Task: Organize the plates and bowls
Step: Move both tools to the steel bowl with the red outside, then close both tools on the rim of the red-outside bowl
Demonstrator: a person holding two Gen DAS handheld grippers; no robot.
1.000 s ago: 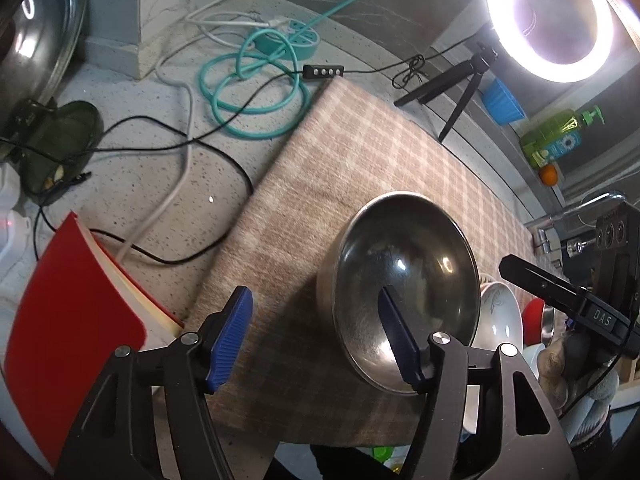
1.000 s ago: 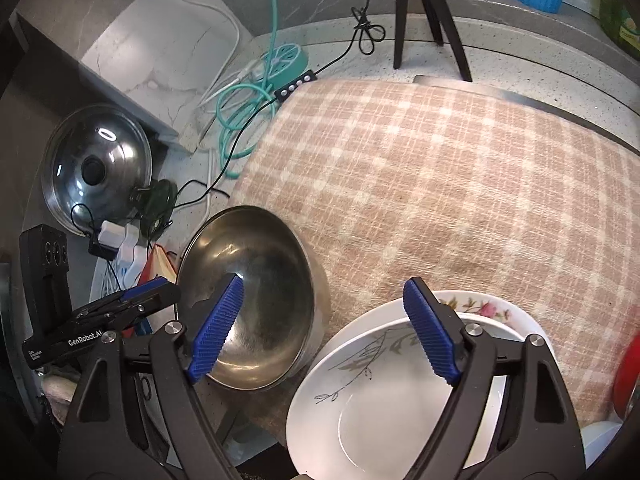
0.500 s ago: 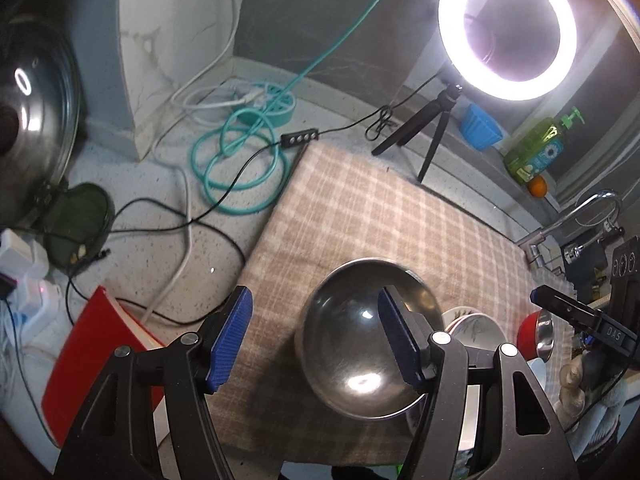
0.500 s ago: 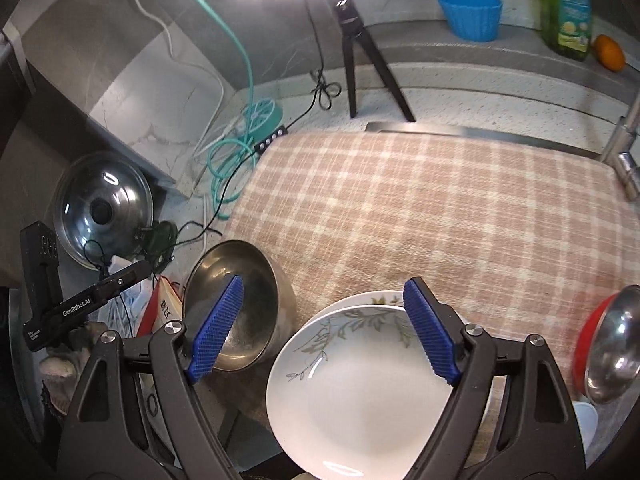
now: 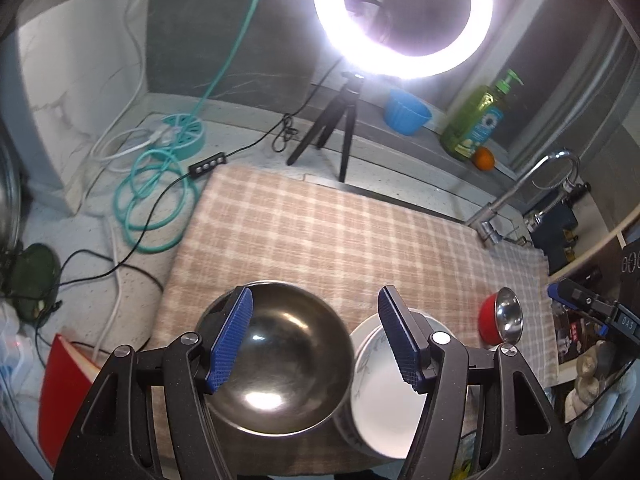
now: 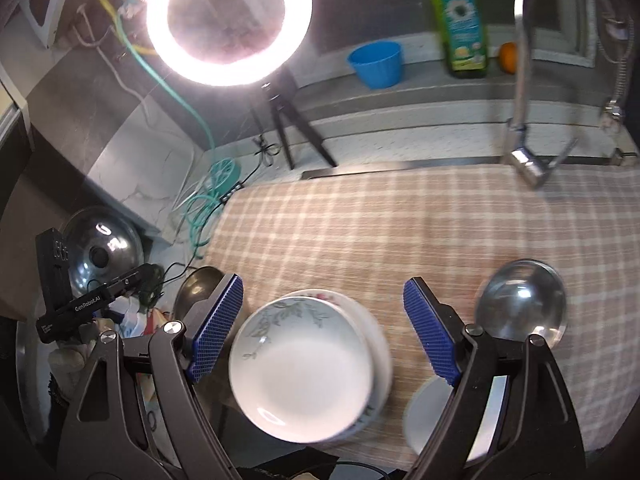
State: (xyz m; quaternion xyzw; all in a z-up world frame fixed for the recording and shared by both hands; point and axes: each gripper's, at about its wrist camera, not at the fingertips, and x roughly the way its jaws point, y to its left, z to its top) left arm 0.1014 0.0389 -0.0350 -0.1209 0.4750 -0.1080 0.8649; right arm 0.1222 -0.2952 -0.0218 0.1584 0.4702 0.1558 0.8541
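Note:
A large steel bowl [image 5: 280, 364] sits on the checked cloth [image 5: 340, 240] near its front left corner. My left gripper [image 5: 316, 336] is open and empty, raised above the bowl. To the right of the bowl is a stack of white plates [image 5: 384, 392] with a leaf pattern, also in the right wrist view [image 6: 308, 364]. My right gripper [image 6: 320, 332] is open and empty above the plates. A red bowl with a steel inside [image 5: 500, 320] lies on the right, and shows as a steel bowl [image 6: 520, 308] in the right wrist view. A white bowl [image 6: 432, 420] sits at the front edge.
A ring light on a tripod [image 5: 400, 20] stands behind the cloth. A blue cup [image 5: 406, 112], a green soap bottle [image 5: 476, 120] and an orange [image 5: 484, 158] line the back ledge. A tap [image 6: 524, 80] is at the right. Teal cable coils [image 5: 156, 200], a pot lid [image 6: 104, 248] and a red book [image 5: 64, 392] lie left.
Both grippers have lifted and pulled back, so more of the counter shows. The steel bowl and the plates stay on the cloth. Both grippers remain open.

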